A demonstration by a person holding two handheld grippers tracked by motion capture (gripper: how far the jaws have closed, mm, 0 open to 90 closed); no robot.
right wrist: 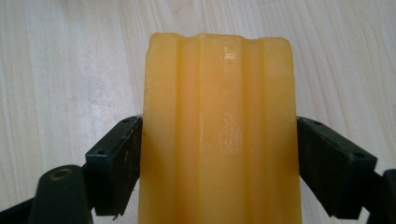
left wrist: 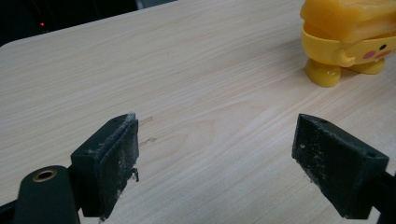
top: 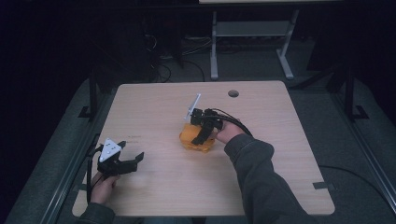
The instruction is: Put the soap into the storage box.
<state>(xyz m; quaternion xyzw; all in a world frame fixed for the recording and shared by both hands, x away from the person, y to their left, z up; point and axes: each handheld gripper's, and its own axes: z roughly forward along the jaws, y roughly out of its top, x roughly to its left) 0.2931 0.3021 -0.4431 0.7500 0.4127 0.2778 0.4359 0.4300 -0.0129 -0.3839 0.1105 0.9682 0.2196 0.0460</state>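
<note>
A yellow toy figure (top: pixel 192 141) stands near the middle of the wooden table (top: pixel 280 154). In the left gripper view it (left wrist: pixel 343 44) shows two stubby feet, a small painted face and a ribbed yellow top piece. My right gripper (top: pixel 201 135) comes down on it from above. Its jaws press both sides of the ribbed yellow top piece (right wrist: pixel 219 93), so the right gripper (right wrist: pixel 219 140) is shut on it. My left gripper (top: pixel 131 150) hovers low near the table's front left, open, with nothing between its fingers (left wrist: pixel 114 154). It points toward the toy.
A round cable hole (top: pixel 233 93) sits near the table's far edge. Behind the table stand the metal legs of another desk (top: pixel 215 46), with cables on the floor (top: pixel 161 70). Bare wood lies between my two grippers.
</note>
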